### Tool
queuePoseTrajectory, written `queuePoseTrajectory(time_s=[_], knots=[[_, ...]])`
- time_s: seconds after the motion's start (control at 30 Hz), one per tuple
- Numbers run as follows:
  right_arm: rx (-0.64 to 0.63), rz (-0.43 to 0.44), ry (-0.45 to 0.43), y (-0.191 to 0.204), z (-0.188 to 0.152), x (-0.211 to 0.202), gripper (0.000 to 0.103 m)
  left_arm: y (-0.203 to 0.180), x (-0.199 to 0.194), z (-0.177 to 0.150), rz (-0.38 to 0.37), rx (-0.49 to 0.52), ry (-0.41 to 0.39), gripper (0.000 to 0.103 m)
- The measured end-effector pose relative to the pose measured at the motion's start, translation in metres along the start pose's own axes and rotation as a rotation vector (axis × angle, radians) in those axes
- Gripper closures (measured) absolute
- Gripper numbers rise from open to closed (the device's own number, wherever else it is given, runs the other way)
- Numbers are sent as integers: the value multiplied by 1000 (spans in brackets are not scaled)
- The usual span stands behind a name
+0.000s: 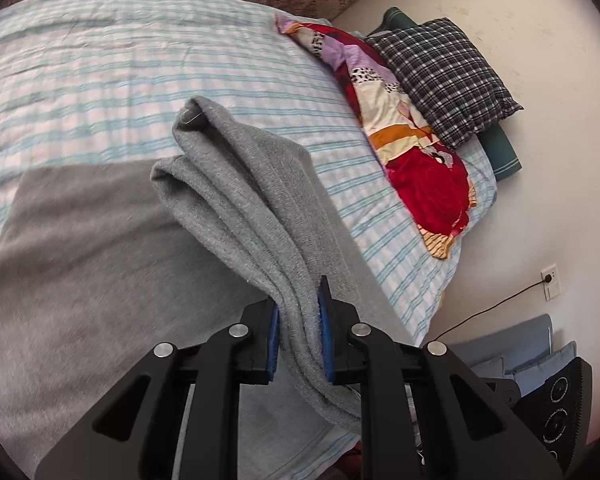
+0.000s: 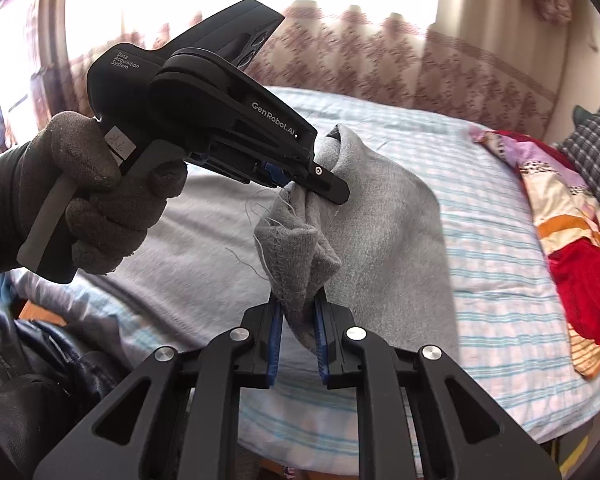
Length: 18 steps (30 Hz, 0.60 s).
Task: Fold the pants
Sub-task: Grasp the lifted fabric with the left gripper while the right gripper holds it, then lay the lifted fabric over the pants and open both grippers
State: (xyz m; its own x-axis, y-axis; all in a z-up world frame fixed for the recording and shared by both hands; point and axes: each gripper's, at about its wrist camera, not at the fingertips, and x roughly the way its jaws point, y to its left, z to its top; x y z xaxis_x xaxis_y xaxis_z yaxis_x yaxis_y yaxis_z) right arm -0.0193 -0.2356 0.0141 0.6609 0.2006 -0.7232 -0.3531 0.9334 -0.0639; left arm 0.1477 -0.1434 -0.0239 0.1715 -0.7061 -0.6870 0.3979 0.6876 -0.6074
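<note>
Each camera sits just behind its own jaws, looking steeply down along them, close over the striped bedsheet [image 1: 100, 60]. The left wrist view faces the checked pillow [image 1: 444, 80] by the wall; the right wrist view faces the curtained window [image 2: 252, 0]. Both share the gray pants [image 1: 236, 200], sheet and patchwork quilt [image 1: 400, 128].

Soft, fuzzy grey knit pants [image 1: 236, 200] on a thin woven striped cotton bedsheet [image 1: 100, 60]; matt black plastic left gripper [image 1: 298, 336] with shiny metal rivets [image 1: 238, 331].
</note>
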Motion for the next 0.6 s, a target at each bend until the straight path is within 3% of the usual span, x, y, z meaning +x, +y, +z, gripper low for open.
queuePoseTrajectory(time_s=[0.13, 0.27, 0.4, 0.53, 0.6], knots=[[-20, 25, 59, 14, -2, 14, 87, 17, 2, -12, 45, 6, -1, 86], [8, 28, 74, 15, -5, 10, 61, 39, 8, -20, 67, -15, 2, 86], [157, 77, 74, -16, -10, -4, 61, 55, 13, -26, 66, -39, 13, 86], [345, 53, 80, -59, -22, -13, 61, 59, 15, -28, 52, -46, 7, 86], [423, 43, 93, -76, -30, -13, 61, 60, 15, -29, 71, -48, 4, 78]])
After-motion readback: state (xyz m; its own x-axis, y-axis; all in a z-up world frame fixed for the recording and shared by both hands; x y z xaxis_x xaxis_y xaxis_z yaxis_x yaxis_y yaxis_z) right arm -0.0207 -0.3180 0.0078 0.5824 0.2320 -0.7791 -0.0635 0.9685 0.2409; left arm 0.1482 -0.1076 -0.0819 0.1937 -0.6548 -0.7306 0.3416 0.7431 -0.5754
